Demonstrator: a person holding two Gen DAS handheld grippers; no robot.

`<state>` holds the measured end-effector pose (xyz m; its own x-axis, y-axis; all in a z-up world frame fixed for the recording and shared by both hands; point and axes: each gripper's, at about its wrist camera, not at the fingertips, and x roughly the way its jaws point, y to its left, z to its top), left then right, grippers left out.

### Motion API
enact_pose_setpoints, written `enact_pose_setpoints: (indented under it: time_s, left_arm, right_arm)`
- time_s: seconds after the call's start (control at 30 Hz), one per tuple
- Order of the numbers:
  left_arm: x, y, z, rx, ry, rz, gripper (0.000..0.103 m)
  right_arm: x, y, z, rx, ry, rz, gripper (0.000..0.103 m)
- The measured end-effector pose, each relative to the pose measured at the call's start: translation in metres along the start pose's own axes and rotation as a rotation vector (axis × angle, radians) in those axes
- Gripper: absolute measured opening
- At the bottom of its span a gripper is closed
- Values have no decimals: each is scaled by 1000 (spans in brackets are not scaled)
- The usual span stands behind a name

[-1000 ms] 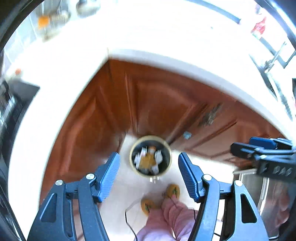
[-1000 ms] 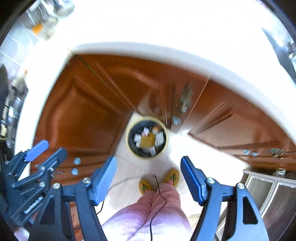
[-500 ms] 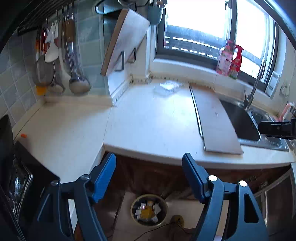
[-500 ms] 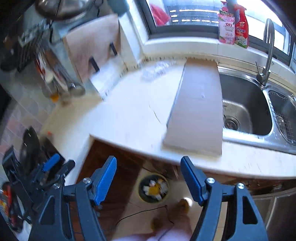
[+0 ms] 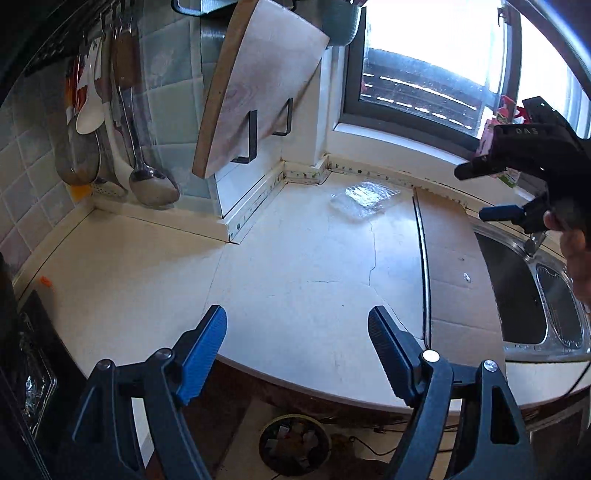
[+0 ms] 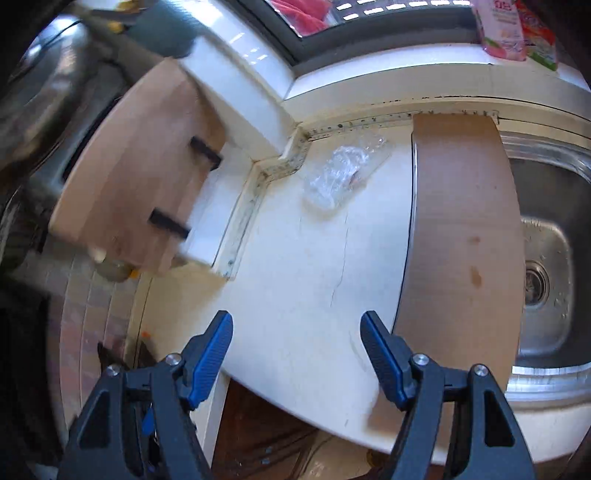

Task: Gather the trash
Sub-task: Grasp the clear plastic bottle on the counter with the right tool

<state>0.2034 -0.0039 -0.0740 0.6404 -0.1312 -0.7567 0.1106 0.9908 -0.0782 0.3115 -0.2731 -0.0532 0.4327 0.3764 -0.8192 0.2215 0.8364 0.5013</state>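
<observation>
A crumpled clear plastic wrapper (image 5: 364, 199) lies on the white countertop (image 5: 295, 266) near the back corner under the window; it also shows in the right wrist view (image 6: 340, 173). A round trash bin (image 5: 293, 445) with scraps stands on the floor below the counter edge. My left gripper (image 5: 297, 347) is open and empty above the counter's front edge. My right gripper (image 6: 297, 350) is open and empty, over the front of the counter; its body shows at the right of the left wrist view (image 5: 532, 173).
A brown cardboard sheet (image 6: 461, 229) lies beside the steel sink (image 6: 546, 266). A wooden cutting board (image 5: 255, 81) leans on a wall rack. Ladles and spoons (image 5: 147, 177) hang at left. Bottles (image 6: 513, 29) stand on the window sill. A stove edge (image 5: 26, 354) is at far left.
Both grippers have swung up from the floor bin and moved forward over the countertop. The bin dropped to the bottom of the left view. Both stay open.
</observation>
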Motion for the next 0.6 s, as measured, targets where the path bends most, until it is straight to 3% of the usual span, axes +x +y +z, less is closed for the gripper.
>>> enact_pose_setpoints:
  time_s: [0.13, 0.23, 0.4, 0.6]
  left_arm:
    - [22, 1, 7, -42, 44, 56, 77]
    - [31, 8, 7, -74, 70, 109, 77]
    - [45, 28, -3, -158, 131, 181, 77]
    - [51, 51, -19, -241, 182, 254, 77]
  right_arm:
    - [53, -13, 67, 114, 43, -44, 91]
    - [101, -13, 109, 171, 37, -123, 99]
    - [188, -15, 154, 243, 76, -256, 100]
    - [244, -6, 173, 230, 61, -409, 100]
